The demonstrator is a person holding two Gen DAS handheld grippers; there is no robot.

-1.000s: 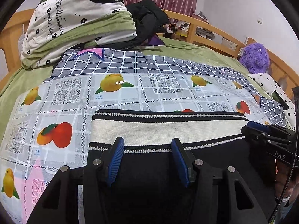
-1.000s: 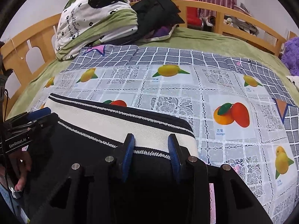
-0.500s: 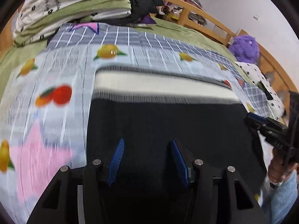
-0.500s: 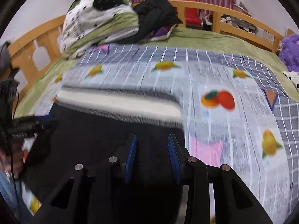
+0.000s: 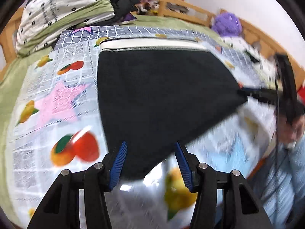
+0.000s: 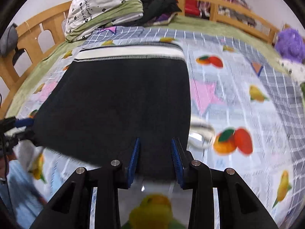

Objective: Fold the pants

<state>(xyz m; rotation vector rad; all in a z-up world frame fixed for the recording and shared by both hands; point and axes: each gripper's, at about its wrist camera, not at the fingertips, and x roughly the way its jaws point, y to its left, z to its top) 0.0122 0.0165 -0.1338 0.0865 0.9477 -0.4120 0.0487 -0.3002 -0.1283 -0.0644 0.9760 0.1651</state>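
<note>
Two grippers are working one garment: the black pants are lying across the middle of both frames on a fruit-printed sheet, their white waistband at the far end, toward the upper centre. The left gripper is sitting at the bottom centre of its frame with its blue pads partly apart and the near edge of the cloth running between them; whether the pads are actually pinching it is not clear from here. The right gripper is set narrower, its pads closer against the dark fabric at the bottom centre of its own frame, and it looks to be holding that corner. In the left view the far right corner of the cloth is being drawn to a taut point, which suggests the near edge is being gripped at both corners so the panel stays flat while carried. Bedding is piled at the upper left.
</note>
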